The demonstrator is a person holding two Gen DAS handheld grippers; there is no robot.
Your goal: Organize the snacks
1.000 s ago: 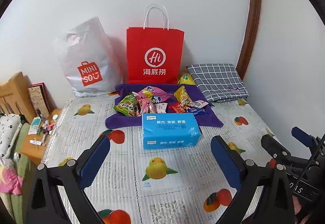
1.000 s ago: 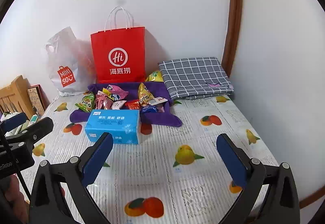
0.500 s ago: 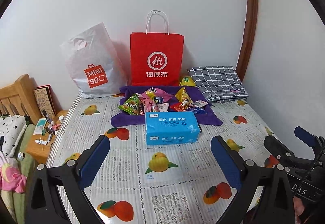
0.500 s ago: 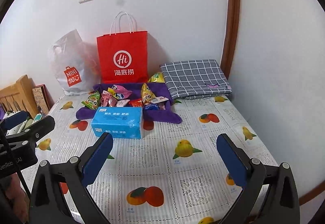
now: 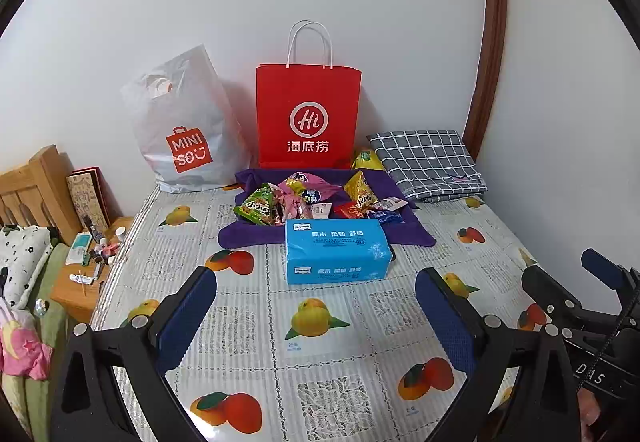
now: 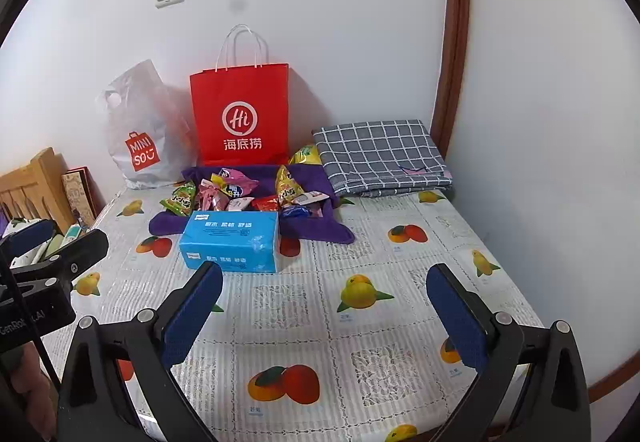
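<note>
Purple cloth spread out at the far end of the table, and that's where all my snacks are piled: a green packet on the left edge of the heap, a pink one in the middle, a yellow one standing up on the right, plus a few small red and blue wrappers I can't read from here. Another yellow bag is wedged behind the cloth, next to the folded grey checked fabric in the corner.

Right in front of the pile sits a blue tissue pack, its back edge touching the cloth. Behind everything, leaning on the wall, a red Haidilao paper bag and a white Miniso plastic bag stand side by side.

My left gripper is hovering over the fruit-print tablecloth, jaws spread wide with nothing between them, well short of the tissue pack. My right gripper is the same deal: wide apart, empty, over the tablecloth a bit to the right of the tissues. Each one shows at the edge of the other's camera.

Off the left side there's a wooden headboard and a small nightstand cluttered with tubes and bottles
</note>
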